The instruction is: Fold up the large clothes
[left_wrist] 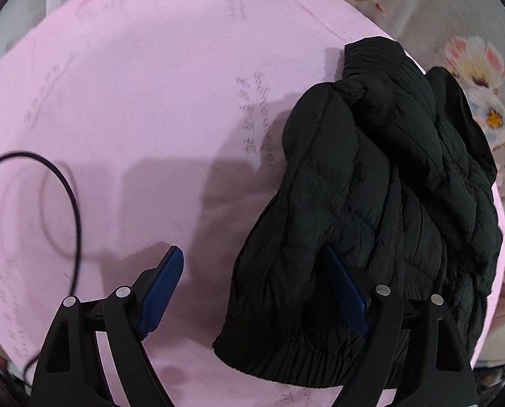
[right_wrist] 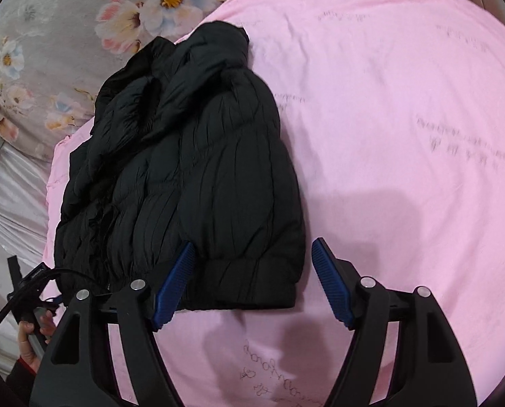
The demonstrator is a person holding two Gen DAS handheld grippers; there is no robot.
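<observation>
- Black puffer jacket (left_wrist: 371, 196) lies bunched and folded over on itself on a pink sheet (left_wrist: 133, 101), filling the right half of the left wrist view; its ribbed hem runs along the lower centre of that frame.
- In the right wrist view the same jacket (right_wrist: 191, 176) sits in the left-centre of the frame, hem toward the bottom, collar end toward the upper left.
- Left gripper (left_wrist: 252, 288) has its jaws spread wide and grips nothing; its right blue pad is in front of the jacket's lower edge, the left pad is over bare sheet.
- Right gripper (right_wrist: 252, 281) is likewise wide apart and empty; its left blue pad overlaps the jacket's hem, the right pad is over pink sheet (right_wrist: 405, 135). Whether either pad touches cloth cannot be told.
- Faint handwriting-like print marks the sheet in several places.
- Floral bedding (right_wrist: 49, 51) shows at the upper left of the right wrist view and at the upper right of the left wrist view (left_wrist: 472, 68).
- A thin black cable (left_wrist: 65, 203) loops at the left of the left wrist view.
- A hand (right_wrist: 28, 335) shows at the lower left of the right wrist view.
</observation>
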